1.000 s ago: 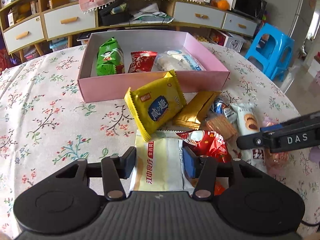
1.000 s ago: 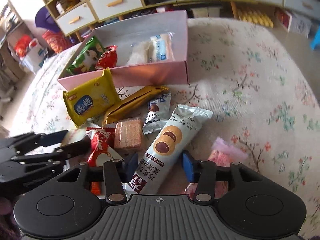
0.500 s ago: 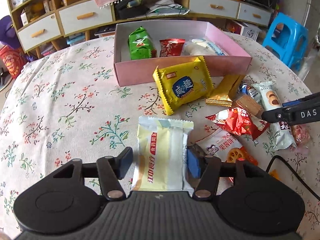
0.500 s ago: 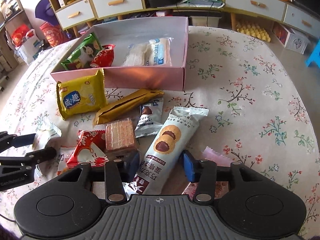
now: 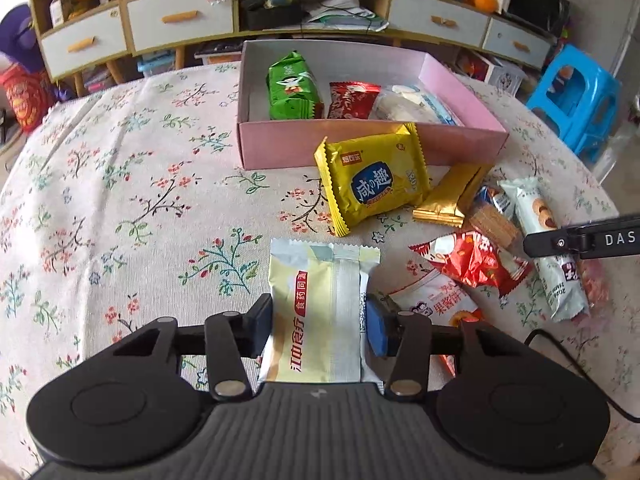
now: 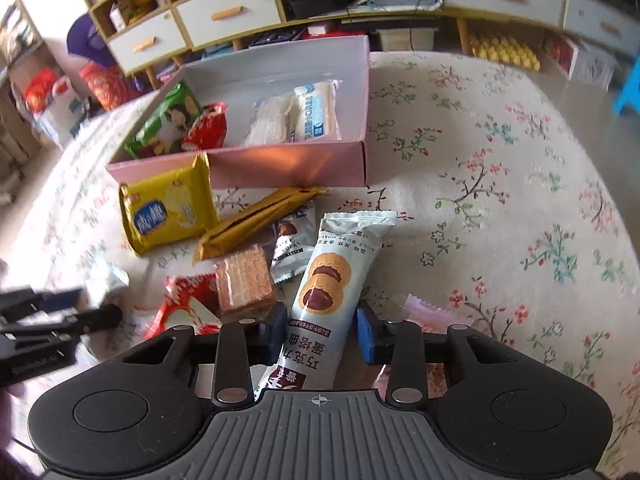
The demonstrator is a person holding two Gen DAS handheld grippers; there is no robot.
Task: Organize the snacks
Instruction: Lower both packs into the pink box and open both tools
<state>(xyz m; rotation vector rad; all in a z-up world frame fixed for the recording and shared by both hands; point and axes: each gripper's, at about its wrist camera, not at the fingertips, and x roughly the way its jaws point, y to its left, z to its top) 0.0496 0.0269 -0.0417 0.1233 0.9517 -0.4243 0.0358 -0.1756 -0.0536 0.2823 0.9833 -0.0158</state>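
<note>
A pink box [image 5: 360,148] at the table's far side holds a green packet [image 5: 294,86], a red packet [image 5: 350,98] and a clear-wrapped pastry [image 5: 416,106]. My left gripper [image 5: 318,326] is shut on a pale yellow packet [image 5: 320,304], held above the table. My right gripper [image 6: 322,330] is shut on a long light-blue chocolate biscuit packet [image 6: 328,280]. The box also shows in the right wrist view [image 6: 296,168]. Loose on the cloth lie a yellow packet [image 5: 374,184], a gold bar [image 5: 452,196], a wafer [image 5: 496,226] and a red packet [image 5: 474,260].
The round table has a floral cloth [image 5: 140,200]. A low cabinet with drawers [image 5: 180,24] stands behind it. A blue plastic stool [image 5: 576,96] is at the right. A cable [image 5: 560,356] trails by the left gripper.
My left gripper has lifted the pale yellow packet and drawn back and left from the pile. My right gripper has closed on the biscuit packet and raised it slightly.
</note>
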